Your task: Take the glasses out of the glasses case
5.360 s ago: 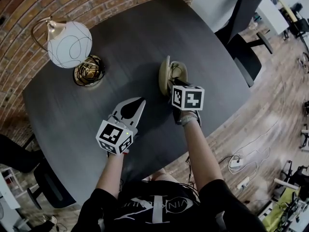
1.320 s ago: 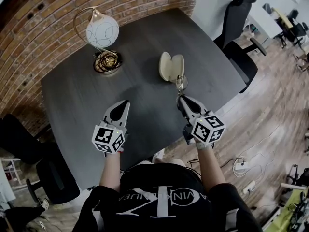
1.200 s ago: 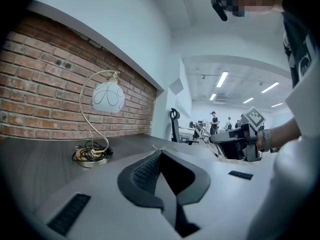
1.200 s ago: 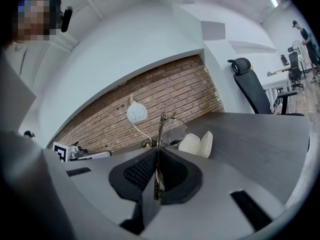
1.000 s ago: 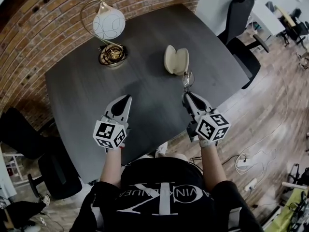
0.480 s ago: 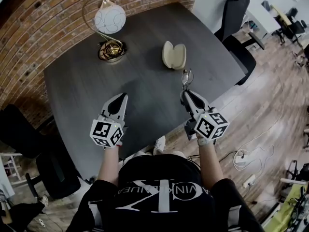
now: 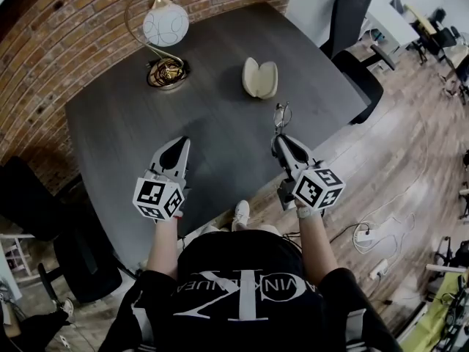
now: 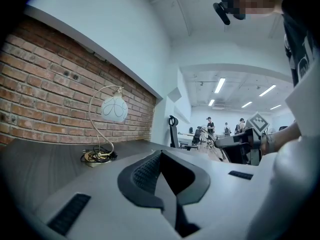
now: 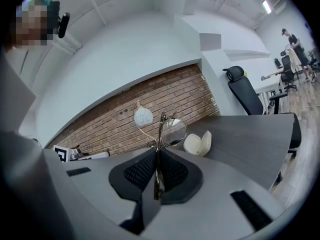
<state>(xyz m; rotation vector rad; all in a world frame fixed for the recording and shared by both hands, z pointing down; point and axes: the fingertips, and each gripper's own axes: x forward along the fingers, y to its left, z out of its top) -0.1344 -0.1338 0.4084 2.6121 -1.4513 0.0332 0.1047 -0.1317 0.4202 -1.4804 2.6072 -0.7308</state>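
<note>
The cream glasses case [image 7: 260, 78] lies open on the dark table [image 7: 124, 138], far from both grippers; it also shows in the right gripper view, case [image 9: 198, 144]. My right gripper [image 7: 282, 139] is shut on the thin-framed glasses [image 7: 281, 116], which stick out ahead of its jaws above the table's near right part. In the right gripper view the glasses [image 9: 165, 134] stand upright, pinched by one temple between the jaws of that gripper [image 9: 158, 176]. My left gripper [image 7: 176, 148] hovers at the near left, shut on nothing, with its jaws [image 8: 161, 184] meeting.
A globe lamp [image 7: 165, 26] on a curved brass stand sits at the table's far left by the brick wall. A black office chair [image 7: 355, 46] stands past the far right corner. Cables and a power strip [image 7: 364, 238] lie on the wooden floor at right.
The right gripper, earlier down at the open case, has drawn back toward me with the glasses in it. The left gripper has stayed nearly still.
</note>
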